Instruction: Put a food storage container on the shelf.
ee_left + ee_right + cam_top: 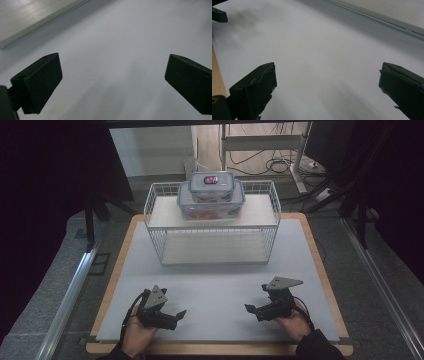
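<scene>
Both tongs rest low over the near part of the table, far from the work; the left gripper [176, 314] lies at the near left with its jaws spread wide and nothing between them, and its own view shows the two black pads [40, 83] parted over bare grey mat [112, 62]; the right gripper [251, 309] sits at the near right, likewise gaping and empty, its taped pads [254, 92] well apart above the same mat, with the wooden table edge [217, 77] just beside one of them. At the far middle stands a white wire rack [212, 222] with two levels; on its upper shelf sits a large clear lidded container [210, 206], and a smaller lidded container [212, 184] is stacked on top of it, touching; the lower level looks bare. Judging from this, neither container is gripped or touched, so the handling appears either not yet begun or already finished; I cannot tell which.
</scene>
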Motion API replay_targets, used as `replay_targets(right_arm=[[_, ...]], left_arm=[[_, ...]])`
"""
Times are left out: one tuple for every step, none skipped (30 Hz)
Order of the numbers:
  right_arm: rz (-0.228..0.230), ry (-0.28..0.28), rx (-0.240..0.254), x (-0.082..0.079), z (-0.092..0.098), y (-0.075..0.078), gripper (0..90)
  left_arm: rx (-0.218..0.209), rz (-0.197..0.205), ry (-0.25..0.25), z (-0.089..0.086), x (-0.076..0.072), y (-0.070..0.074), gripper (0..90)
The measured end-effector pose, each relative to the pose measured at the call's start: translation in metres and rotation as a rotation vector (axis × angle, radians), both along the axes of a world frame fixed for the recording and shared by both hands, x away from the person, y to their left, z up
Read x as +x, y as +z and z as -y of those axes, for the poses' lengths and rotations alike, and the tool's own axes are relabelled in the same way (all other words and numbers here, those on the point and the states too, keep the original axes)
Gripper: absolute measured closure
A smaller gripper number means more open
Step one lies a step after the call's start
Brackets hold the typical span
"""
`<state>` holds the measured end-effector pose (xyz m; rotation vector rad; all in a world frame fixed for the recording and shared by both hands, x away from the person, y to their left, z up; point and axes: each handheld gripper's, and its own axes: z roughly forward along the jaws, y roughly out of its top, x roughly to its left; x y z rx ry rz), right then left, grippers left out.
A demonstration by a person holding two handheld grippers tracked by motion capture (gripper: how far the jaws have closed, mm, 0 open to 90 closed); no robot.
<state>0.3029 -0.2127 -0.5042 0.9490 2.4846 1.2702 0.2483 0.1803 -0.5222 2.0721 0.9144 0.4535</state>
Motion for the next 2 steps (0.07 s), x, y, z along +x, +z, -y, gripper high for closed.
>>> replay_targets(right_arm=[[0.001,-0.005,0.001,0.0005,0.0001,-0.0003,1.4],[0.001,-0.009,0.002,0.0011,0.0005,-0.0003,1.5]], left_arm=[[-0.004,-0.004,0.001,-0.0001,0.0005,-0.0002,1.0],[-0.009,-0.004,0.0,0.0,0.001,-0.0002,1.1]])
